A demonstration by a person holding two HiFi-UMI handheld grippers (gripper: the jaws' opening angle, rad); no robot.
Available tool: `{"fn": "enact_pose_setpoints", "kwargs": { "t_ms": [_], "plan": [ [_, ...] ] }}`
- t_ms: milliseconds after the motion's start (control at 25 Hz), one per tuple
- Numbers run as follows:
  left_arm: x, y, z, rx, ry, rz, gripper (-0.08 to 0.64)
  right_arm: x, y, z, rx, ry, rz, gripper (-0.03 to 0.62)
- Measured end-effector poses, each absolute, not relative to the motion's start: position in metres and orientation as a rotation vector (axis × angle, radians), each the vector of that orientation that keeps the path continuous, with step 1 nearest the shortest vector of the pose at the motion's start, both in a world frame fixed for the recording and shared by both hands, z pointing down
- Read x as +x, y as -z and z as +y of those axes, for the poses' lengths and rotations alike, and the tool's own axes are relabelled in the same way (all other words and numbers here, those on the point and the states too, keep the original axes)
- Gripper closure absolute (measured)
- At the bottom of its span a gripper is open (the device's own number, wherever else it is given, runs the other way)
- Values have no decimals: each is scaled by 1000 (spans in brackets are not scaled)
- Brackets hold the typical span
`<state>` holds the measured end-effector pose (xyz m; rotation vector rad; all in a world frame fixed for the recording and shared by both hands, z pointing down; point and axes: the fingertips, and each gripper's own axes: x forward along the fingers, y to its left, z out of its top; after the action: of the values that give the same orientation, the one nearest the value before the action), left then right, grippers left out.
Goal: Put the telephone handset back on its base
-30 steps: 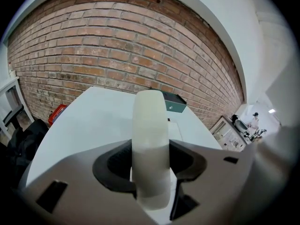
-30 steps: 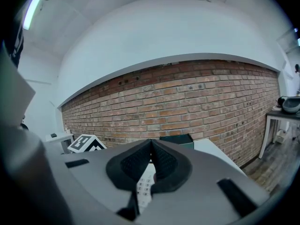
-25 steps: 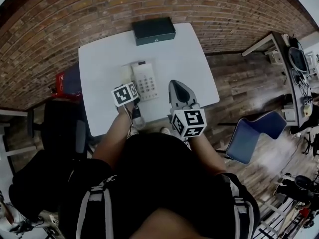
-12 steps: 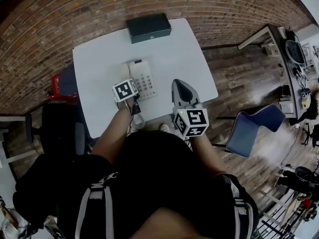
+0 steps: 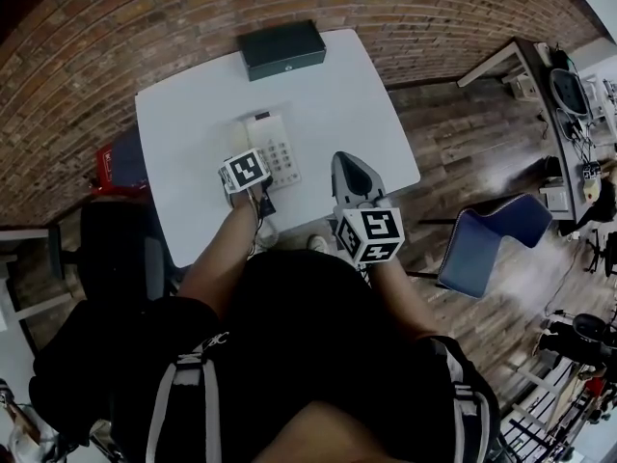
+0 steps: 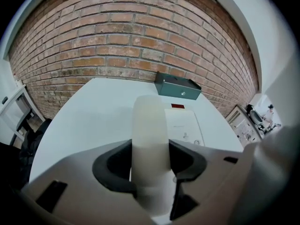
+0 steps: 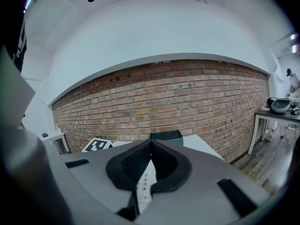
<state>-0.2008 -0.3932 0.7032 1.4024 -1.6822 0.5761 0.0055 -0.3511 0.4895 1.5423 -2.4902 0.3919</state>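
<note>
**Head view.** A person seated at a white table holds a set of tongs in each hand. The left gripper, with its marker cube on top, points steeply down over the near left part of a pale phone base. Its tips are hidden under the cube. The right gripper hangs near the table's near edge, just right of the phone and apart from it. A dark box sits at the far edge of the table, by the brick wall. A blue chair stands on the wooden floor to the right.

**Left gripper view.** The left gripper has its jaws spread fairly wide and clamped on a cream handset, one dark pad pressing each side. The handset runs lengthwise away from the camera and lies immediately left of the base's keypad panel. Whether it already rests in the cradle cannot be made out. The dark box stands beyond it, against the wall.

**Right gripper view.** The right gripper has its jaws drawn together, tips touching and nothing between them. A strip of the phone's keys shows through the gap beneath. The left gripper's marker cube and the dark box appear beyond.
</note>
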Motion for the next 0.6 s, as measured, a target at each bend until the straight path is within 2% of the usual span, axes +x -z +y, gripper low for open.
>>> {"fn": "enact_pose_setpoints", "kwargs": {
  "t_ms": [320,440,600],
  "plan": [
    [-201,-703,-393,1389,-620,-1715,342,7,-493,-344,1541,-409,-2485,597],
    [-199,-701,-395,1420,-619,-1728,287,10,-492,-343,1546,-408,-2486,598],
    [-202,-690,-396,1487,-618,-1760,268,9,-493,-340,1537,-417,-2495,598]
  ]
}}
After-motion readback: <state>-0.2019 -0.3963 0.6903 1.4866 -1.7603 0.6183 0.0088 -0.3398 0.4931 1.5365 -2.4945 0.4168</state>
